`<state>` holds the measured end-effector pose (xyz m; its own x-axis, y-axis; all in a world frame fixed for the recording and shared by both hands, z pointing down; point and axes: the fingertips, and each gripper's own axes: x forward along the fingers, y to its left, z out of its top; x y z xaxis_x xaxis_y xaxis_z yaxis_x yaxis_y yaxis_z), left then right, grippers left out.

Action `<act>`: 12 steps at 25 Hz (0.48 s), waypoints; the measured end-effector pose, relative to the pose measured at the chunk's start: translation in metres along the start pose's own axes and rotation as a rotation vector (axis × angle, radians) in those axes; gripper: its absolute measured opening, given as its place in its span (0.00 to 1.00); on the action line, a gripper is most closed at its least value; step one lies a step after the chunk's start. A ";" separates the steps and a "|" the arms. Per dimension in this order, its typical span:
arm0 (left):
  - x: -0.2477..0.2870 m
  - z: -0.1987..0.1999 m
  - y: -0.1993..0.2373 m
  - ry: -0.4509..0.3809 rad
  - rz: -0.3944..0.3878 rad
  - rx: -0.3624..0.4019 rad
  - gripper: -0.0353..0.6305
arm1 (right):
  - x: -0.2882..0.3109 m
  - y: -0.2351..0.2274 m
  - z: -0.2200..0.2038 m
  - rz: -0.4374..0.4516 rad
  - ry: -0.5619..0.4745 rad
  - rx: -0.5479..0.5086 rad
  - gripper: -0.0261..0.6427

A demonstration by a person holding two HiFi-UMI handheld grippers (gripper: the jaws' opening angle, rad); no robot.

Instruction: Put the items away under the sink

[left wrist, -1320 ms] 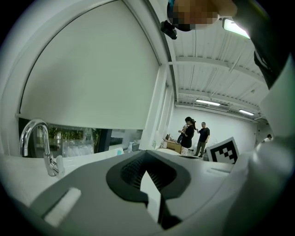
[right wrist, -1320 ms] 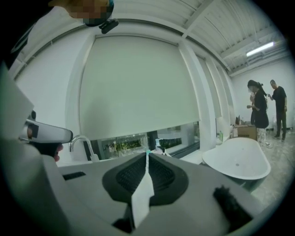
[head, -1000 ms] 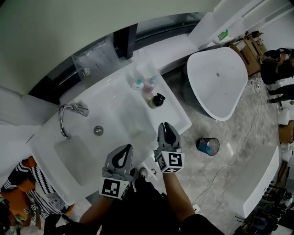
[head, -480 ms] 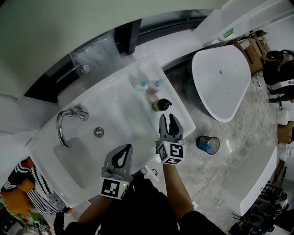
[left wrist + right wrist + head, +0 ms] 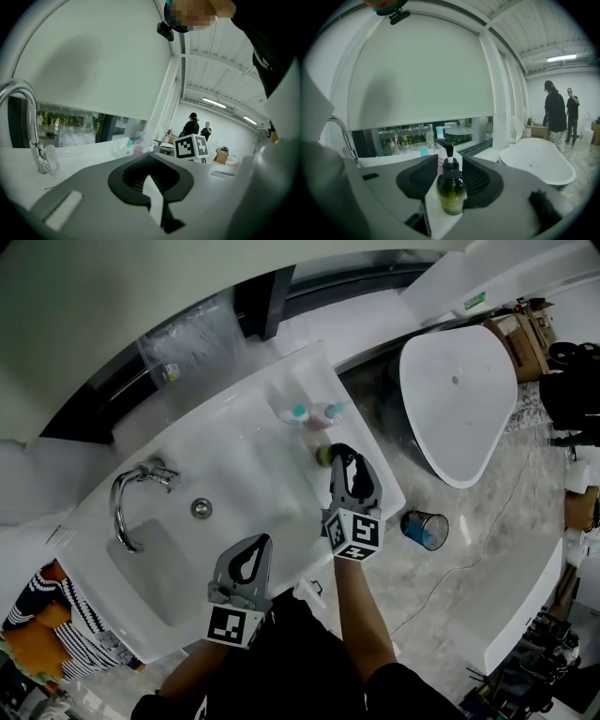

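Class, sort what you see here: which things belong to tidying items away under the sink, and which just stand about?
For the job:
- green pump bottle, between the right tool's jaws, which have just been opening
- white bottle with teal cap
- pink bottle
- sink counter

Just standing about:
- tap
- bathtub
- bin on the floor

A mock bathroom in a big hall: washbasin [image 5: 159, 563], tap [image 5: 127, 507], freestanding bathtub [image 5: 464, 404], corrugated ceiling [image 5: 543, 33].
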<state>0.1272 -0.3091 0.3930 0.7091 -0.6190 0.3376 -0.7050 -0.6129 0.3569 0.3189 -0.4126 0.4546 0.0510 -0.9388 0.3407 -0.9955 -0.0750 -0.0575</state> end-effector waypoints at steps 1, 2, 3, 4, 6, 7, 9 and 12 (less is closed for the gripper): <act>0.001 0.000 0.002 0.001 0.002 -0.001 0.06 | 0.002 -0.001 0.001 -0.005 -0.009 -0.002 0.29; 0.001 0.000 0.004 0.000 0.006 -0.003 0.06 | 0.004 -0.002 0.003 -0.008 -0.014 -0.005 0.29; 0.002 0.000 0.005 -0.001 0.010 -0.006 0.06 | 0.006 -0.003 0.004 -0.010 -0.016 -0.007 0.29; 0.002 0.000 0.007 -0.002 0.013 -0.008 0.06 | 0.007 -0.003 0.005 -0.011 -0.019 -0.007 0.29; 0.002 -0.001 0.009 -0.001 0.018 -0.010 0.06 | 0.009 -0.004 0.006 -0.011 -0.026 -0.003 0.29; 0.001 -0.003 0.009 -0.002 0.020 -0.008 0.06 | 0.009 -0.005 0.006 -0.011 -0.029 -0.002 0.27; 0.000 -0.005 0.011 -0.004 0.024 0.000 0.06 | 0.010 -0.005 0.008 -0.011 -0.040 -0.007 0.24; -0.001 -0.003 0.012 -0.021 0.033 0.018 0.06 | 0.010 -0.003 0.013 -0.012 -0.061 -0.019 0.20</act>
<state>0.1177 -0.3146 0.3997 0.6853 -0.6491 0.3302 -0.7281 -0.6006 0.3303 0.3230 -0.4261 0.4455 0.0675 -0.9567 0.2832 -0.9961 -0.0809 -0.0357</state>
